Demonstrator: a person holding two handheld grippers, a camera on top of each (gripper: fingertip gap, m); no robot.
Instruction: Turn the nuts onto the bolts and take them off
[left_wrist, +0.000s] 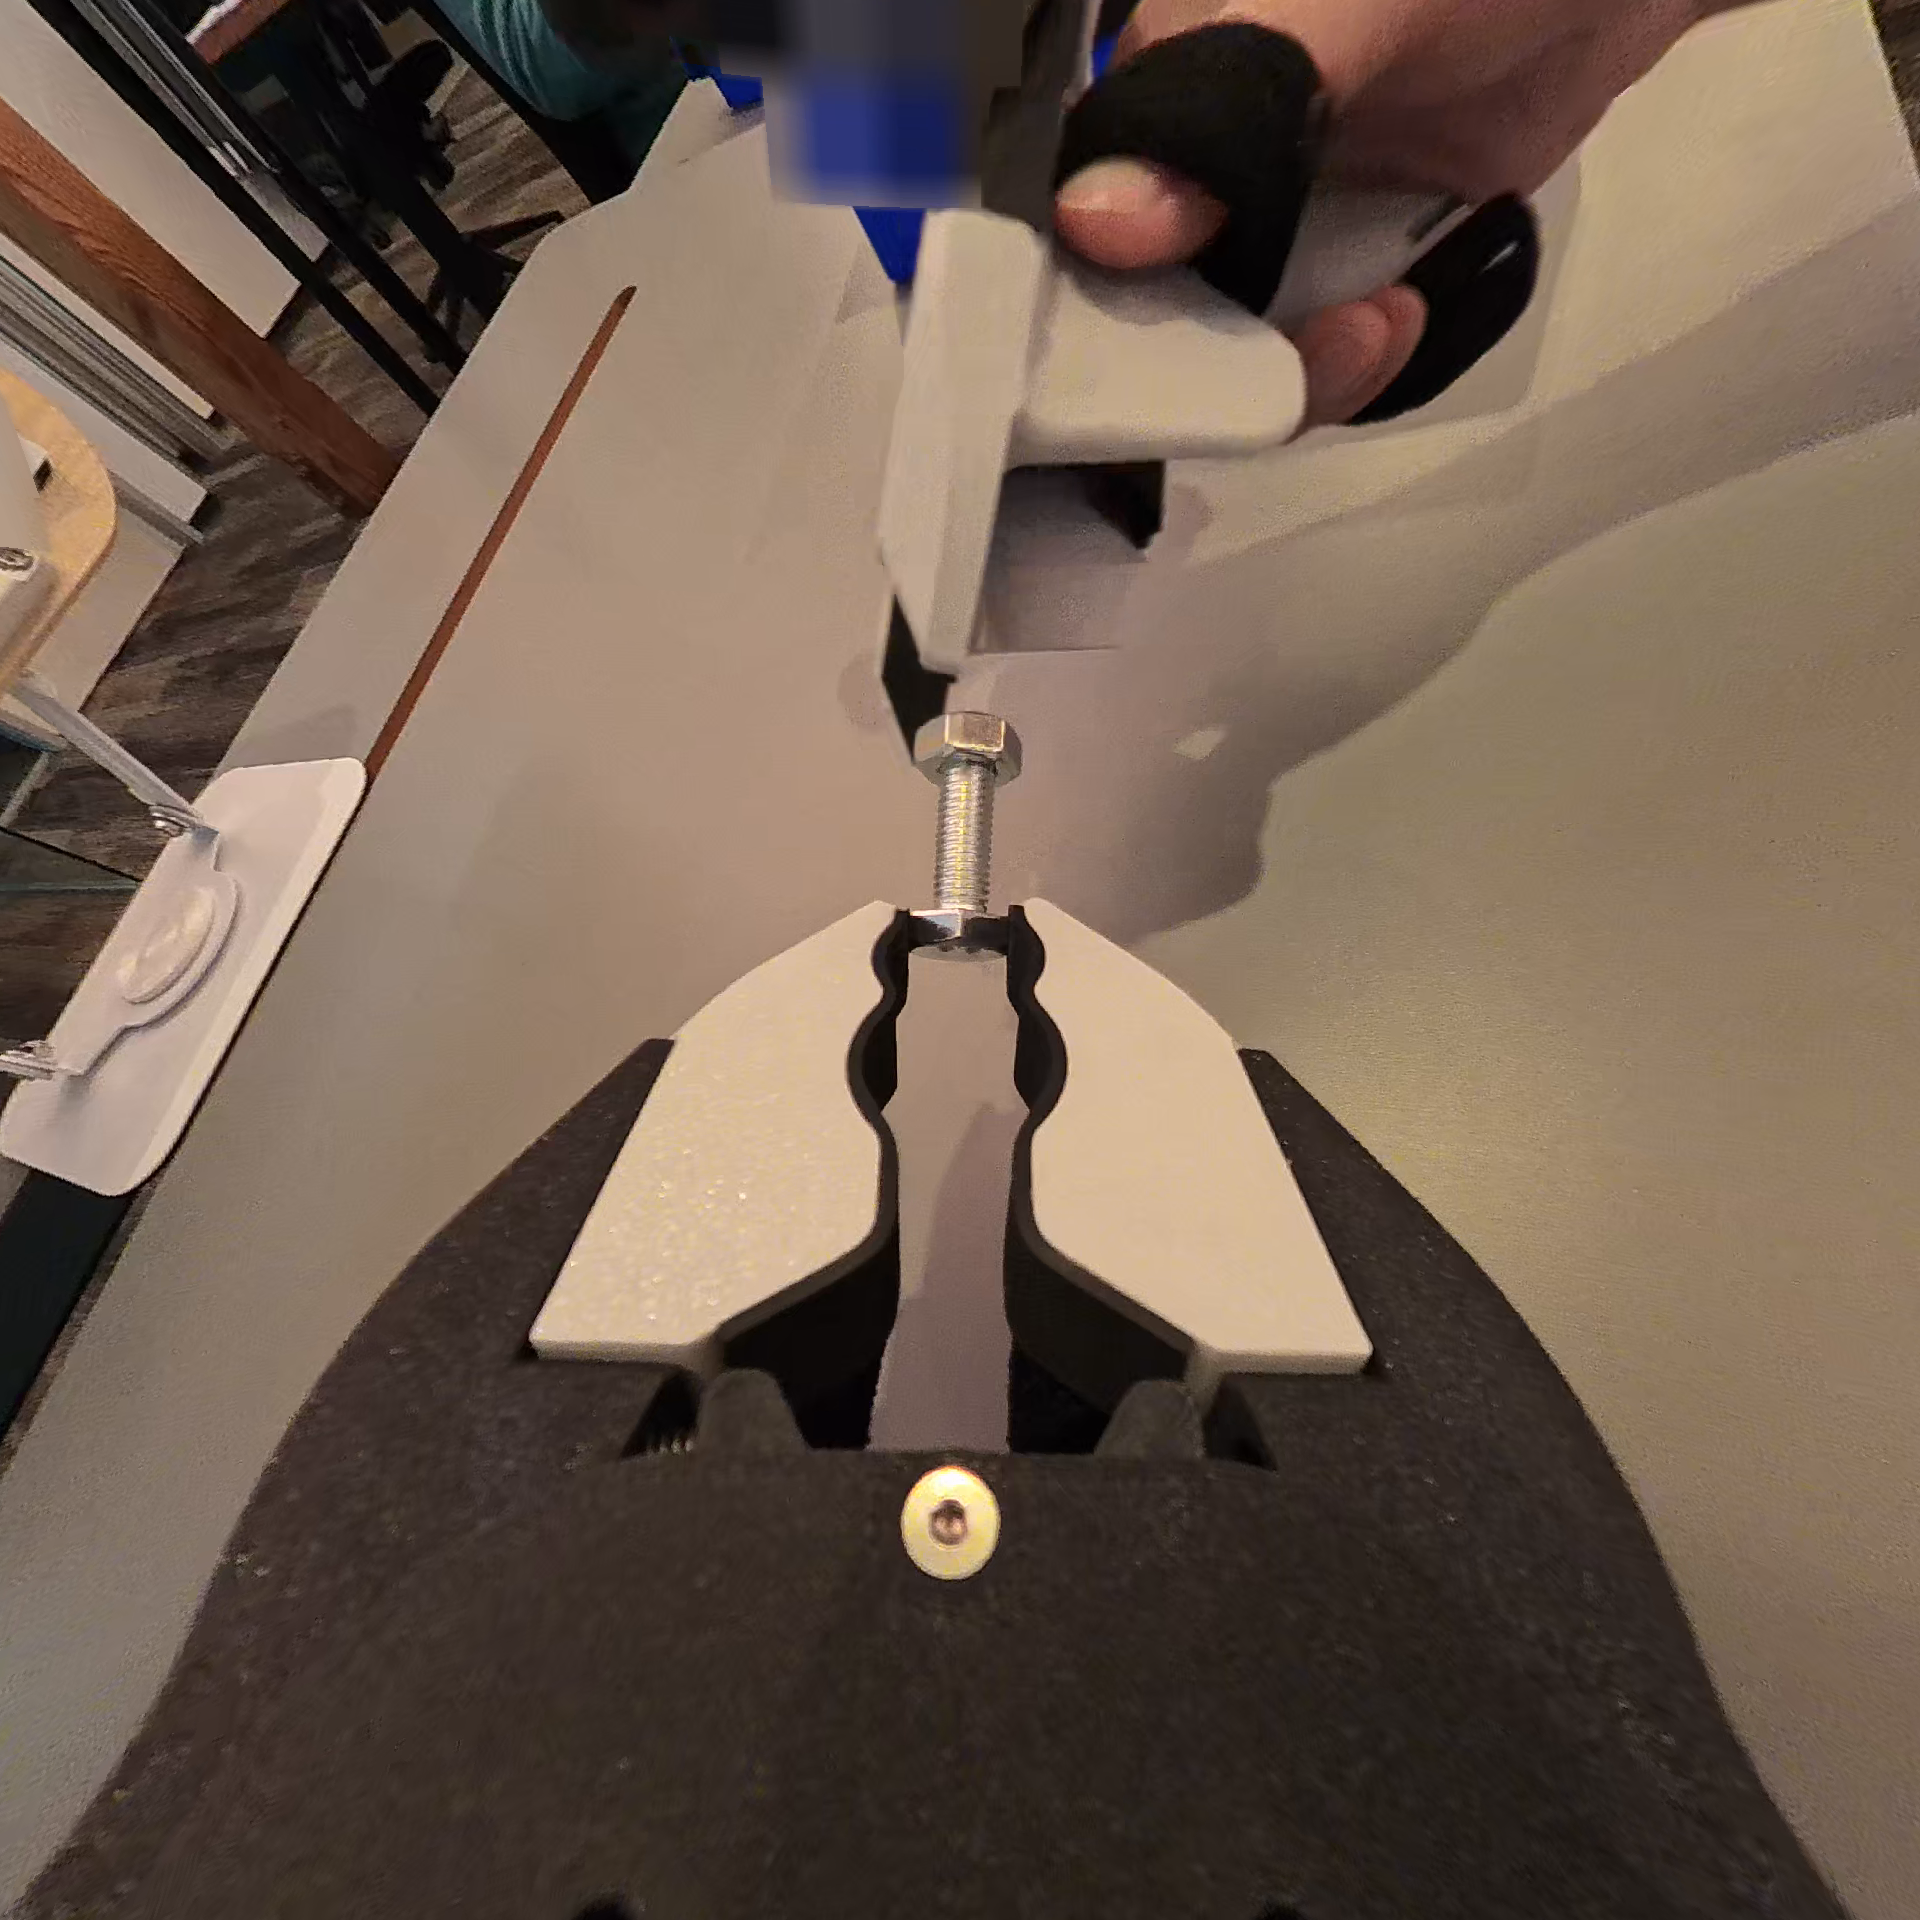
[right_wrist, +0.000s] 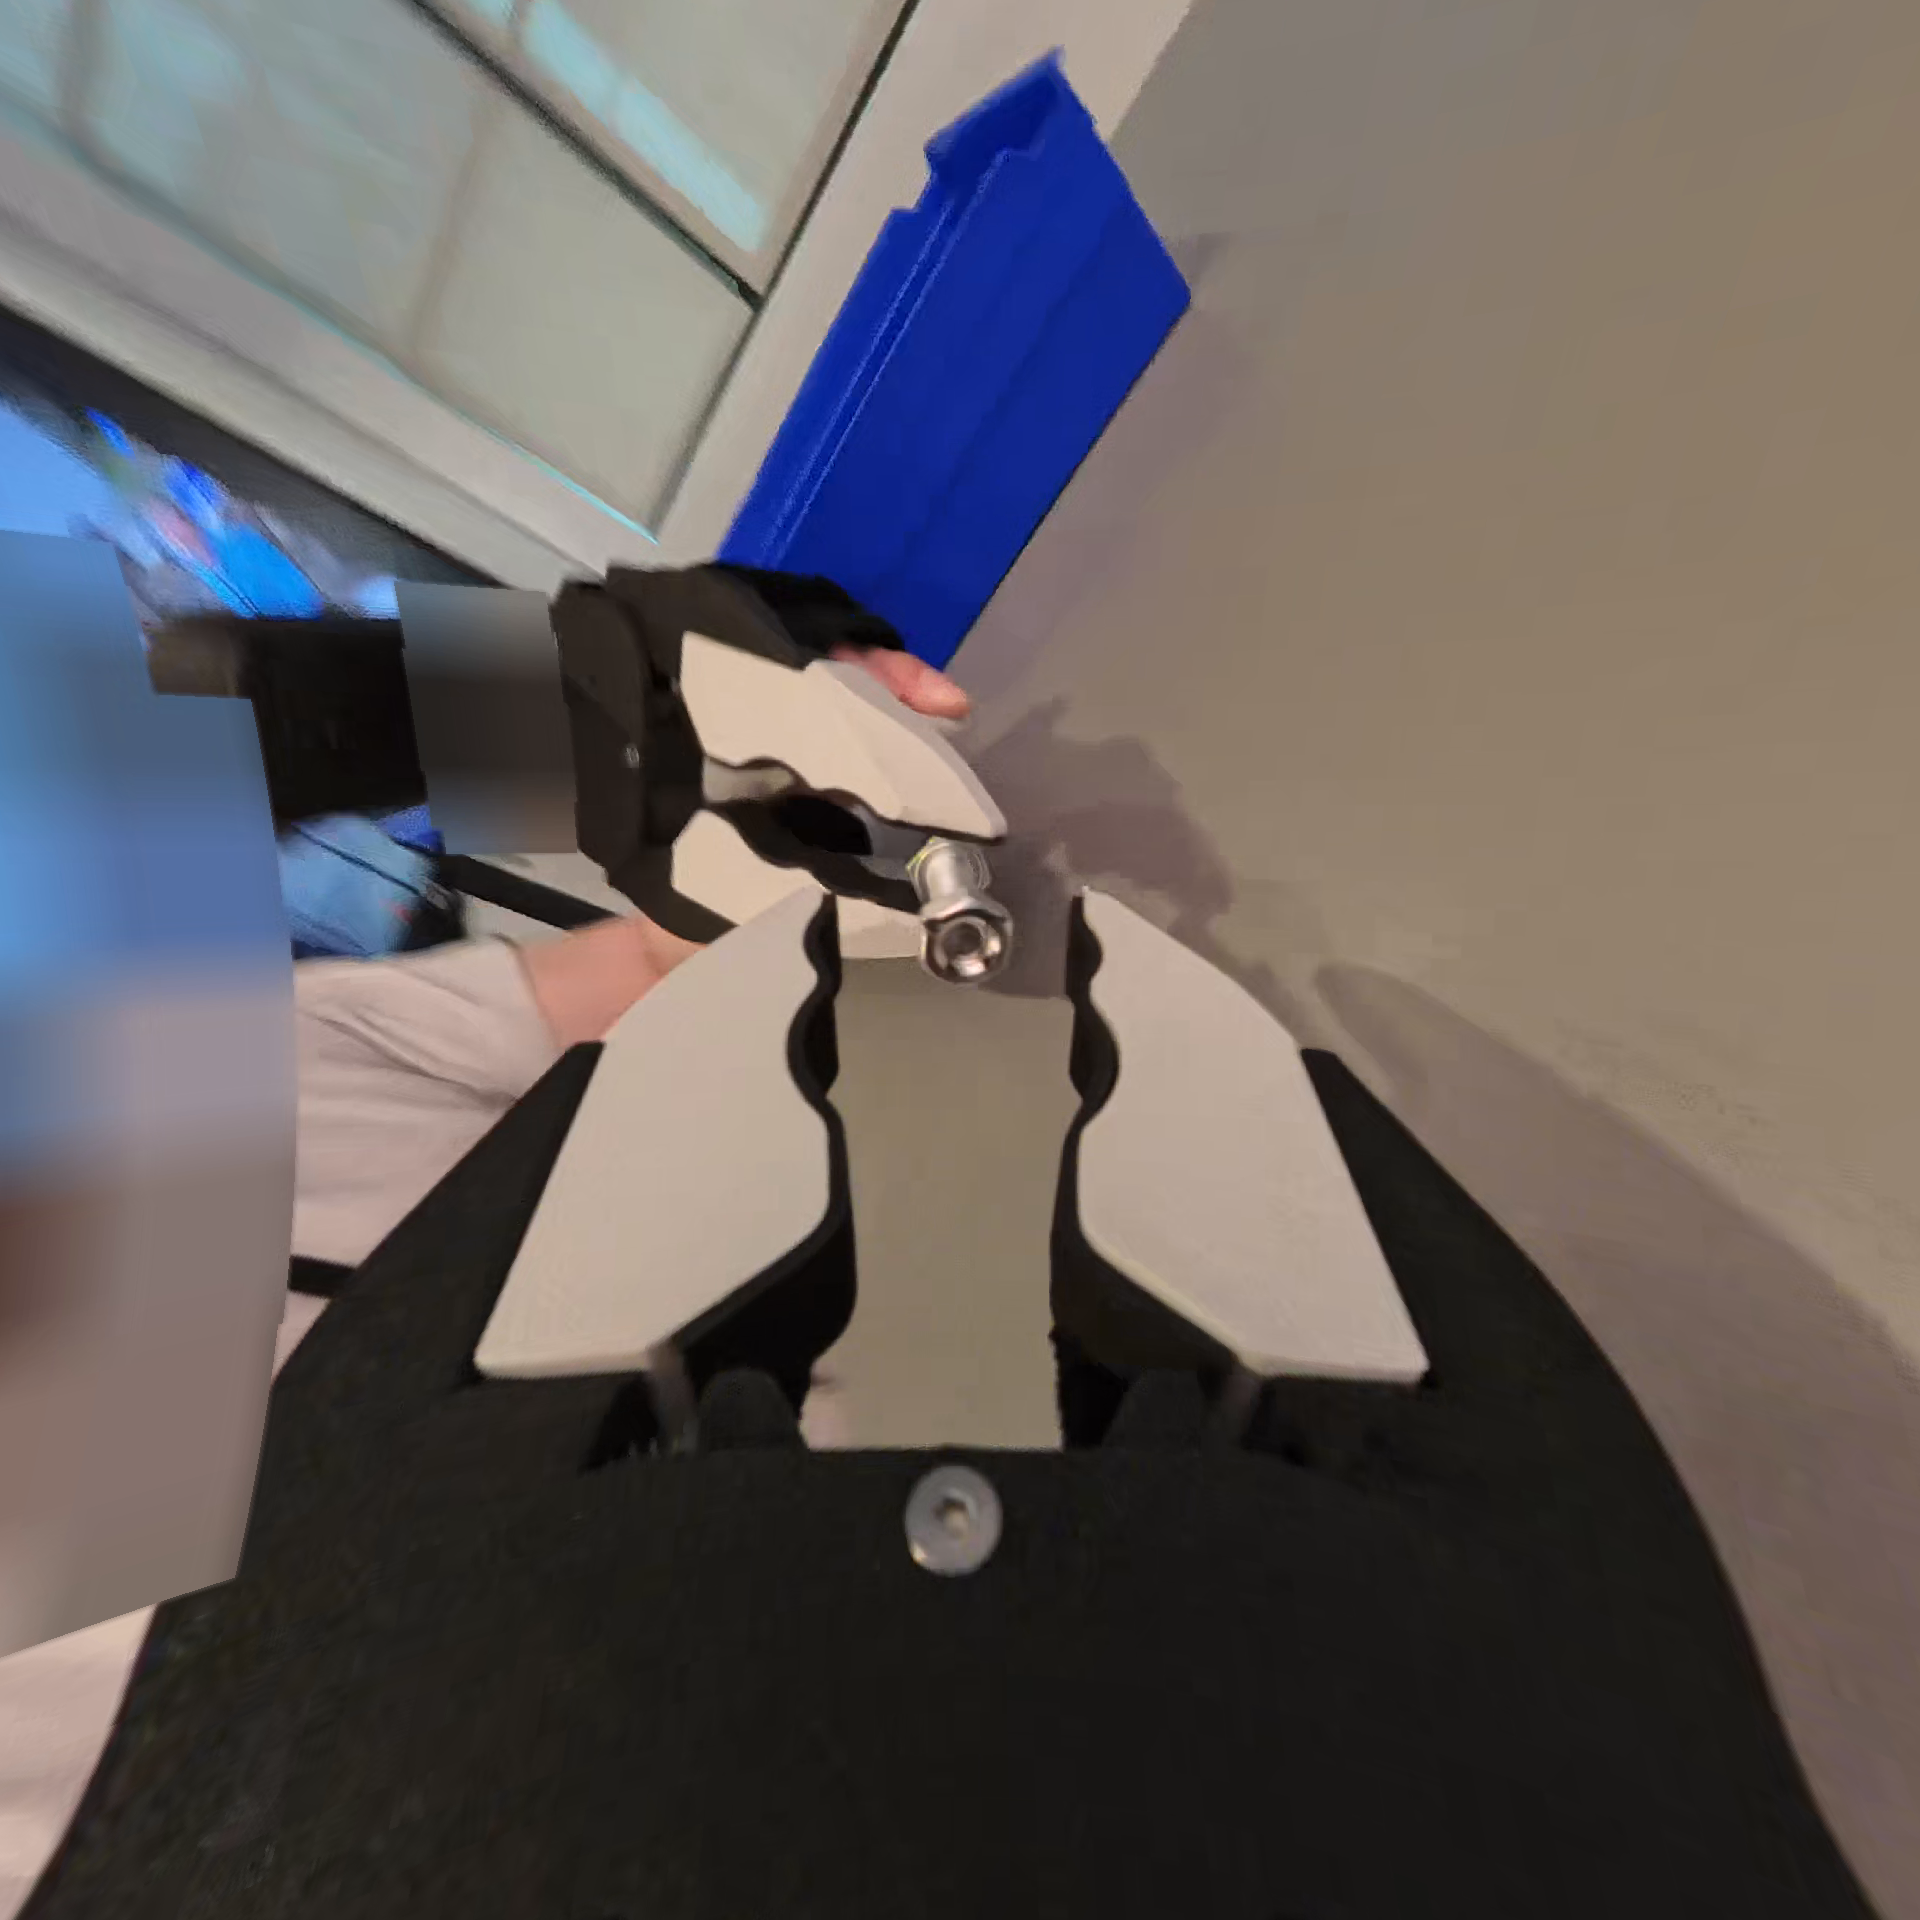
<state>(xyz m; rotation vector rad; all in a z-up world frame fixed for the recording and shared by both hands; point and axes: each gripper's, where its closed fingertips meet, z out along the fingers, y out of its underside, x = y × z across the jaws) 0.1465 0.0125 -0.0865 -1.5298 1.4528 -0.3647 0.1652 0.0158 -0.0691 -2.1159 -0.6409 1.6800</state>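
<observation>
My left gripper (left_wrist: 958, 920) is shut on the head of a silver bolt (left_wrist: 961, 831) and holds it above the grey table, shaft pointing away. A hex nut (left_wrist: 967, 741) sits on the bolt's far end. My right gripper (left_wrist: 930, 681) comes in from above, just behind the nut. In the right wrist view the right gripper (right_wrist: 956, 906) is open, with the nut (right_wrist: 966, 940) seen end-on in the gap between its tips and touching neither. The left gripper (right_wrist: 914, 831) shows there from the side, clamped on the bolt (right_wrist: 940, 862).
A blue bin (right_wrist: 956, 364) stands at the far side of the grey table (left_wrist: 1558, 1039). A white clamp plate (left_wrist: 177, 966) sits on the table's left edge. A gloved hand (left_wrist: 1351, 156) holds the right gripper. A person's sleeve (right_wrist: 416, 1039) is at the left. Less than 4 cm separates the two grippers' tips.
</observation>
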